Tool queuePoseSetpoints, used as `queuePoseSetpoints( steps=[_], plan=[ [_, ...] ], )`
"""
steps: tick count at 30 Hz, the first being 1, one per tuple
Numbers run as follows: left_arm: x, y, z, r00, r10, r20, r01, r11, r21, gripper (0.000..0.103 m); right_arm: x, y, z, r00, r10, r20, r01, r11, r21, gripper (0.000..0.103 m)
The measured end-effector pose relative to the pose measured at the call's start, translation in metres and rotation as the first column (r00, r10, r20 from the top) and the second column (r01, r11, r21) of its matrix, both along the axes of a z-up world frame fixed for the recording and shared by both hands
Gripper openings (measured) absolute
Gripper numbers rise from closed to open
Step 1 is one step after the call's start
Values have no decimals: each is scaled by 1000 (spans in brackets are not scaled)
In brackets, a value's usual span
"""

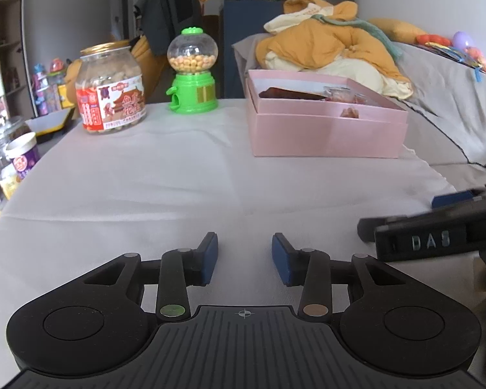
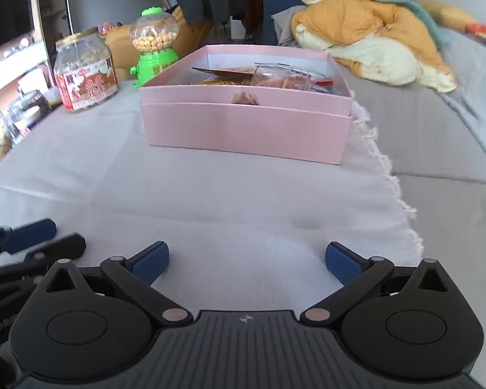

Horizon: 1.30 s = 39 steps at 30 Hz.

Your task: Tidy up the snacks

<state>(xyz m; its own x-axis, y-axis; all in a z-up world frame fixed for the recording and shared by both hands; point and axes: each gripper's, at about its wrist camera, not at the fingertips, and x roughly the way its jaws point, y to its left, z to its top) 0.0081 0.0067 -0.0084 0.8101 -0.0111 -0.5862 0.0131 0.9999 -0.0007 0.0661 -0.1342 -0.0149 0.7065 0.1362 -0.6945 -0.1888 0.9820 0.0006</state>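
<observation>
Both grippers low over white cloth on desk, nothing held.
Left gripper [image 1: 244, 254]: jaws partly apart, nothing between.
Right gripper [image 2: 247, 261]: jaws wide apart, nothing between.
Pink box [image 2: 243, 123] upper middle of right view, snack packets inside.
Peanut jar [image 1: 110, 89] and green candy machine [image 1: 192, 71] upper left, well apart from box.
No loose snack seen on cloth; maybe some hide out of view.
Next best, I think: tidy packets inside box, come from above, grab one at a time, keep clear of box wall.

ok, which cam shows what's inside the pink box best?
Right wrist: it faces the pink box head-on and looks over the near wall at the wrapped snacks. Left wrist sees the box at an angle, contents mostly hidden by its wall.
</observation>
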Motion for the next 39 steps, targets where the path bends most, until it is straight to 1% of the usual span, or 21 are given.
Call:
queuePoseSetpoints(
  steps=[2, 6, 9, 11, 12, 16, 21, 39],
  plan=[
    [2, -1, -1, 1000, 7, 0, -7, 1000, 4, 45, -2, 1, -2, 1000, -5, 4, 5, 1000, -8, 103],
    [3, -2, -2, 1000, 12, 0, -12, 1000, 11, 45, -5, -2, -2, 1000, -23, 8, 23, 1000, 5, 103],
    [3, -2, -3, 1000, 12, 0, -12, 1000, 4, 45, -5, 0, -2, 999, -41, 16, 41, 999, 2, 103],
    [4, -2, -3, 1000, 12, 0, -12, 1000, 0, 45, -11, 0, -8, 996, -44, 78, 43, 999, 7, 103],
    [4, -2, -3, 1000, 12, 0, -12, 1000, 2, 45, -13, 0, -9, 996, -40, 84, 40, 999, 11, 103],
    [4, -2, -3, 1000, 12, -1, -12, 1000, 2, 45, -13, 0, -9, 995, -43, 89, 42, 999, 14, 103],
    [5, -5, -3, 1000, 17, -2, -17, 1000, 22, 45, -13, -1, -9, 995, -43, 89, 42, 999, 15, 103],
    [4, -4, -3, 1000, 15, -2, -15, 1000, 14, 45, -13, 0, -9, 995, -43, 89, 42, 999, 16, 103]
  ],
)
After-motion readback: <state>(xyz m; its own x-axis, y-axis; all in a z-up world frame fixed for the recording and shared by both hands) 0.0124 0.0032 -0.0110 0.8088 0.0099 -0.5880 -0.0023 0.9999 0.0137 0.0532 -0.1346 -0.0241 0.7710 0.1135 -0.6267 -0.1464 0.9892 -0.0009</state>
